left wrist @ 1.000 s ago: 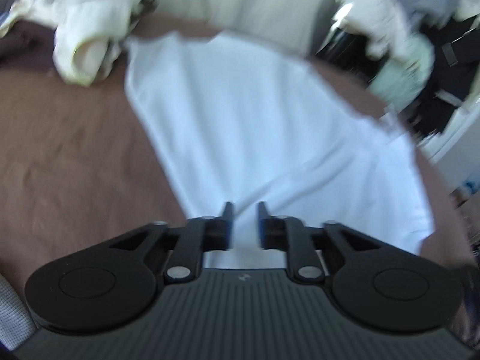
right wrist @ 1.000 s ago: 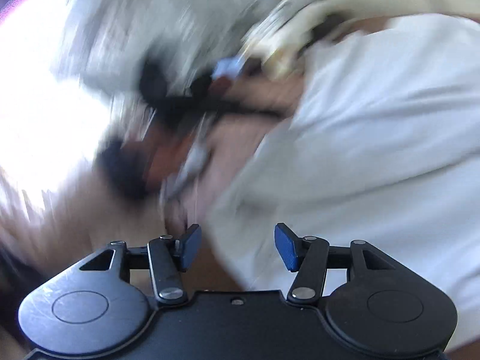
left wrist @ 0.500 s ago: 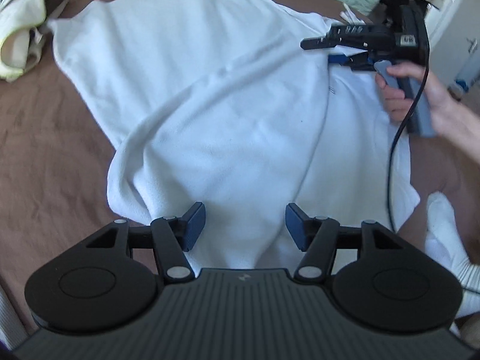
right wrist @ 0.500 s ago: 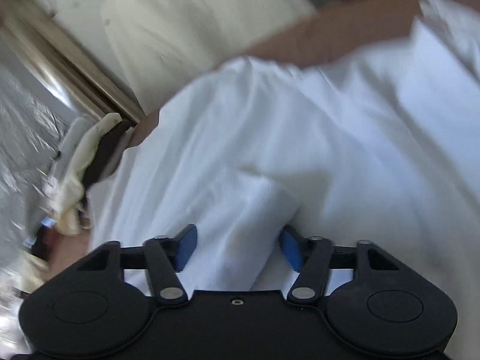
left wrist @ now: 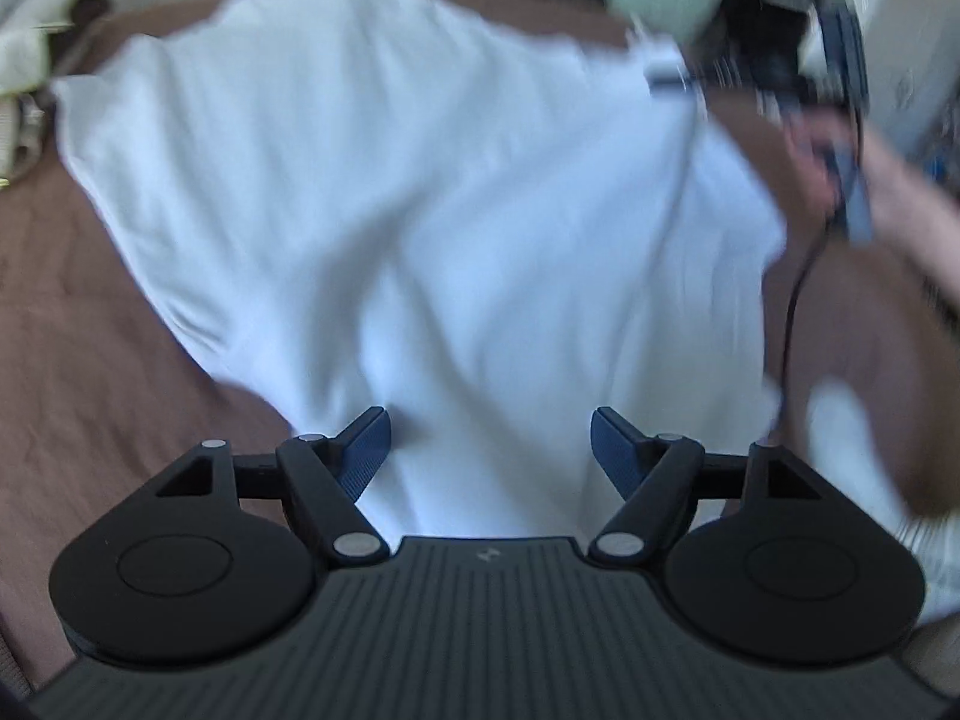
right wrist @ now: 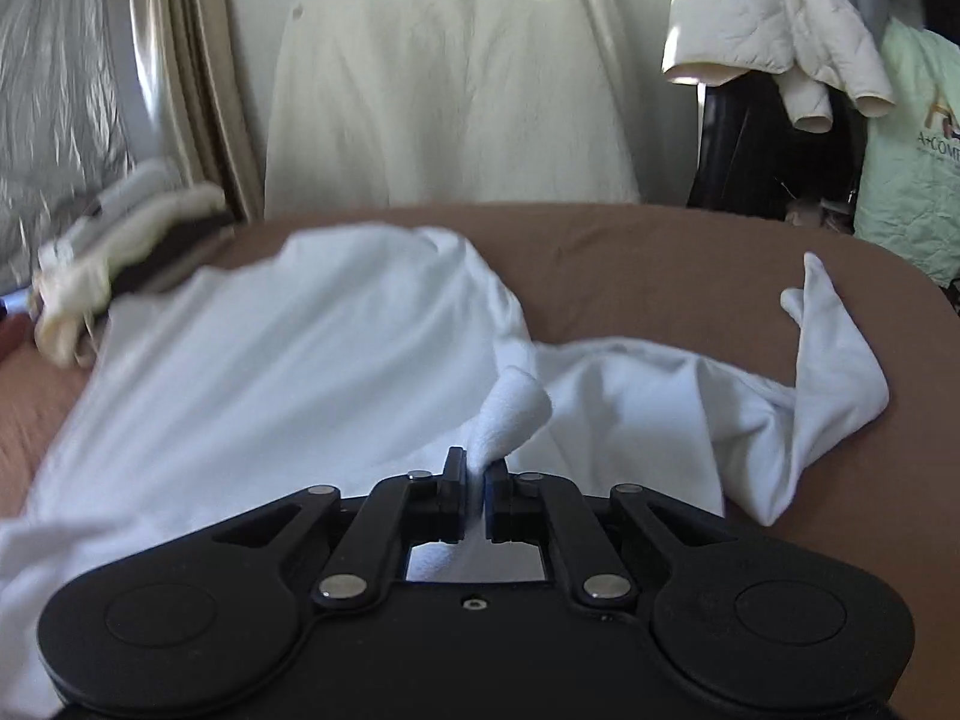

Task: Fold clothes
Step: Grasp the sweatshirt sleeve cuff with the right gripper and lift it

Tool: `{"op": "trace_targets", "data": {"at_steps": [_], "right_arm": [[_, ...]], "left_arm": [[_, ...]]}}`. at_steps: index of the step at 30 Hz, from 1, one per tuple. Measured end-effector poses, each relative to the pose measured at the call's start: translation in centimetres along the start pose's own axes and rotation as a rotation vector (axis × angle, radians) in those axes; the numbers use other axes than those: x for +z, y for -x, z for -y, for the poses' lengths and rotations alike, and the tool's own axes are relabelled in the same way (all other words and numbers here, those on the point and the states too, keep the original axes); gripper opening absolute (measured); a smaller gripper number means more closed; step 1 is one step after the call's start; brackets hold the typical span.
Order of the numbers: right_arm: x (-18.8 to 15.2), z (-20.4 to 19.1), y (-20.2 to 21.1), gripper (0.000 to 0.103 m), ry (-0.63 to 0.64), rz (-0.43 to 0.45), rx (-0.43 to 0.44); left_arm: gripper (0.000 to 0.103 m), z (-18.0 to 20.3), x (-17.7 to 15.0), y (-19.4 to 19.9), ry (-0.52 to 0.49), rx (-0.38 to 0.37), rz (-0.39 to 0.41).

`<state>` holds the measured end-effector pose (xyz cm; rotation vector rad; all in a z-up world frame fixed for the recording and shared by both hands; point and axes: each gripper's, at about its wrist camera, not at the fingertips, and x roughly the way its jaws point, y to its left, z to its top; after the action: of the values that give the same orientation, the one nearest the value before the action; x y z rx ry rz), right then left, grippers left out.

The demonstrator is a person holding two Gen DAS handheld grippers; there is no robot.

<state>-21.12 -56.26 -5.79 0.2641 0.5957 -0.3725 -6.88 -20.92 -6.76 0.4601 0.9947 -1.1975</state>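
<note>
Right wrist view: right gripper (right wrist: 475, 489) pinches a bunched corner of the soft white cotton garment (right wrist: 270, 372) spread ahead on the brown bed (right wrist: 660, 252). Left gripper (left wrist: 491, 441), jaws opening with cloth lying loosely between them, probably needs a firm edge pinch before lifting evenly.

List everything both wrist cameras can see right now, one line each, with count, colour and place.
shirt: one, white, spread over the bed; a bunched fold is pinched in the right claw.
bed cover: one, brown, under the shirt.
cream clothes: a small heap, cream and dark, far left edge of the bed.
hanging garment: one, cream, behind the bed.
quilted jacket: one, off-white, hung at upper right.
green garment: one, pale green, far right.
curtain: one, beige, upper left.
left claw: black with blue pads, opening over the shirt, gripping nothing.
right claw: black, shut on the shirt.
hand: one, holding the right claw.
</note>
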Motion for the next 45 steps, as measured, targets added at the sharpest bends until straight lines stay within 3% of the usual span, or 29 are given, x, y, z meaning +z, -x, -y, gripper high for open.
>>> {"op": "trace_targets", "data": {"at_steps": [2,4,8,10,12,14,15,16,19,21,25,28,32,36,38,40,43,44,45], "right_arm": [[-0.1,0.8,-0.7,0.01,-0.008,0.006,0.0],[-0.1,1.7,-1.5,0.017,-0.018,0.022,-0.02],[0.5,3.8,-1.7,0.017,-0.015,0.042,-0.193],[1.5,5.5,-0.6,0.019,-0.07,0.044,-0.199],[2.7,7.8,0.9,0.025,-0.152,0.031,-0.121],[3.9,9.8,2.5,0.042,-0.232,-0.017,-0.024],[4.4,10.8,3.1,0.057,-0.29,-0.045,0.022],[4.5,11.9,3.4,0.062,-0.392,-0.079,0.068],[3.4,15.1,2.0,0.066,-0.779,-0.246,0.32],[2.6,15.9,1.3,0.066,-0.884,-0.279,0.309],[3.1,17.5,0.0,0.066,-0.769,-0.241,0.219],[3.0,19.9,-1.2,0.067,-0.716,-0.217,0.145],[4.2,21.4,-3.1,0.067,-0.675,-0.312,0.077],[7.3,21.1,-5.8,0.067,-0.645,-0.552,-0.128],[8.6,20.8,-7.7,0.067,-0.54,-0.6,-0.156],[9.1,21.1,-9.8,0.067,-0.502,-0.58,-0.147],[7.8,22.5,-11.9,0.069,-0.602,-0.497,-0.103],[7.4,22.7,-12.3,0.064,-0.61,-0.469,-0.102],[7.5,22.5,-12.1,0.034,-0.552,-0.431,-0.138]], "left_arm": [[0.083,1.2,-1.3,-1.1,-0.067,0.055,-0.068],[0.083,1.6,-1.6,-1.0,-0.094,0.069,-0.069],[0.077,-0.3,-0.8,0.6,0.016,-0.009,-0.024],[0.077,-1.1,0.1,2.3,0.062,-0.063,0.047],[0.077,-1.4,2.2,3.7,0.083,-0.114,0.113],[0.077,-1.3,5.0,4.5,0.088,-0.144,0.158],[0.077,-0.8,6.7,4.1,0.075,-0.143,0.153],[0.078,-0.1,8.5,3.2,0.057,-0.149,0.146],[0.078,2.8,13.9,-1.1,-0.005,-0.18,0.121],[0.078,5.4,17.4,-4.5,-0.052,-0.159,0.095],[0.078,11.3,23.8,-10.9,-0.18,-0.071,0.068],[0.079,14.4,28.3,-13.8,-0.282,-0.073,0.1],[0.079,15.9,32.9,-17.3,-0.313,-0.073,0.104],[0.079,15.8,34.5,-19.7,-0.259,-0.109,0.078],[0.08,15.6,34.9,-20.5,-0.212,-0.129,0.062],[0.081,15.6,35.1,-21.7,-0.169,-0.111,0.034],[0.079,16.2,35.0,-23.2,-0.197,-0.088,0.015],[0.075,16.5,34.9,-23.7,-0.217,-0.097,0.011],[0.045,16.8,34.7,-24.0,-0.235,-0.11,0.007]]}}
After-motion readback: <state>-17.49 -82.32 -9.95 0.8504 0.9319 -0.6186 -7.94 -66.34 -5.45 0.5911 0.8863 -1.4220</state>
